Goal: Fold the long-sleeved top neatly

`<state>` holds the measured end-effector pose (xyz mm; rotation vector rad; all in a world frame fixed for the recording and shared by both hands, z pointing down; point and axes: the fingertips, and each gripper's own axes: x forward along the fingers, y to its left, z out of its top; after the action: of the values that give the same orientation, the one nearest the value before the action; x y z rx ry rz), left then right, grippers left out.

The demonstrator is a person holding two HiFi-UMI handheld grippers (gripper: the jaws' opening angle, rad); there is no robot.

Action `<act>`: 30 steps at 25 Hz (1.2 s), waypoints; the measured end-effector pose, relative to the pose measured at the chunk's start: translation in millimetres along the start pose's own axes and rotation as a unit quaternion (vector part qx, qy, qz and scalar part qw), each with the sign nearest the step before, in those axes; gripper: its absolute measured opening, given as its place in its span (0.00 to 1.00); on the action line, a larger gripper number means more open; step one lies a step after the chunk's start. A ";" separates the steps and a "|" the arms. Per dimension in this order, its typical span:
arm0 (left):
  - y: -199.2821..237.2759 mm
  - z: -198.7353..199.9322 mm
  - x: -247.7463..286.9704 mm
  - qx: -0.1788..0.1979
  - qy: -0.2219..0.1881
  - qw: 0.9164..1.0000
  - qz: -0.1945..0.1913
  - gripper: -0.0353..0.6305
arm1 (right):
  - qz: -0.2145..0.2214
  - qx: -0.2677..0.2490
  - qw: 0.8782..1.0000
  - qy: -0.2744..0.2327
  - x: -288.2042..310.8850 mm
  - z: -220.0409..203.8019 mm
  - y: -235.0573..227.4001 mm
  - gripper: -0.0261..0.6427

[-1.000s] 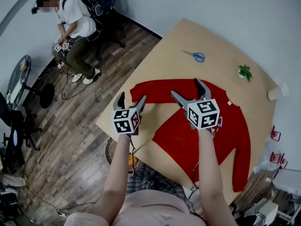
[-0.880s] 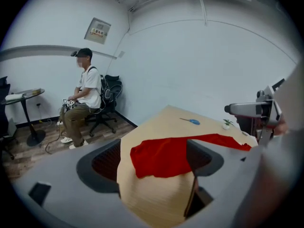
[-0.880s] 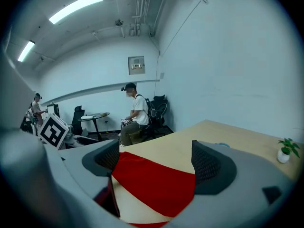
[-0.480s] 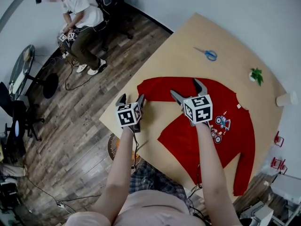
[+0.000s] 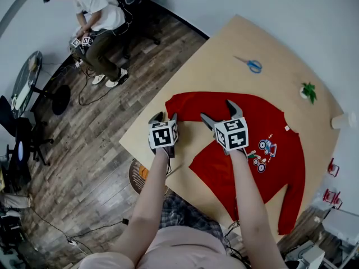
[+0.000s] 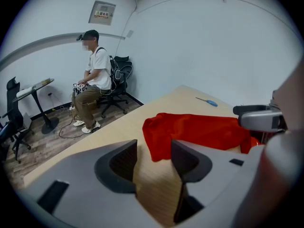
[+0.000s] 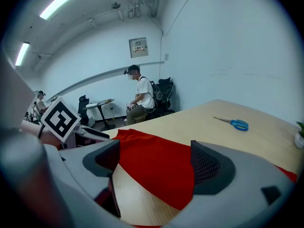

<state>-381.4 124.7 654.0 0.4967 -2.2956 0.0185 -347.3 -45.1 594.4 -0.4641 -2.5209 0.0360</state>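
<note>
while the red long-sleeved top (image 5: pixel 263 122) lies spread flat on the wooden tabletop (image 5: pixel 235 43), both hand-held grippers hang low over its near-left part. one sleeve (image 5: pixel 185 102) stretches toward the tabletop's left edge, and the other runs down the right side toward the near corner. a small coloured print (image 5: pixel 262 149) shows on the chest.

the left hand-held gripper (image 5: pixel 165 116) sits just short of the end of the stretched sleeve. its jaws have just been closing but are partly apart, with bare wood between them. the red cuff lies just ahead, by the tip of the right-side jaw, and the pads press on nothing. the right hand-held gripper (image 5: pixel 219 111) is released and its jaws stand wide. it points over the sleeve near the shoulder; red cloth shows between and beneath the jaws, ungripped.

blue-handled scissors (image 5: pixel 251 65) lie on the far side of the tabletop, well apart from the top. a small green plant (image 5: pixel 308 91) and a pale cup (image 5: pixel 342 120) stand near the right edge. a seated person (image 5: pixel 98 15) is on the wood floor beyond the tabletop.
</note>
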 end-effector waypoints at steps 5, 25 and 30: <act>-13.3 -1.6 1.7 0.007 0.010 1.000 -0.012 0.25 | 0.005 -0.003 1.000 0.005 1.5 -7.0 5.9 0.71; -22.2 43.3 -29.0 0.007 -0.079 0.997 -0.010 0.08 | -0.027 0.018 0.999 -0.008 -25.8 -13.7 -10.8 0.70; -48.1 80.5 -46.0 0.031 -0.122 0.992 -0.031 0.08 | -0.064 0.038 0.997 -0.027 -50.2 -10.0 -31.1 0.70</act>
<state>-391.2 83.0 558.8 0.6333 -2.5221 -0.0013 -312.8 -91.8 579.9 -0.2734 -2.5859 0.0965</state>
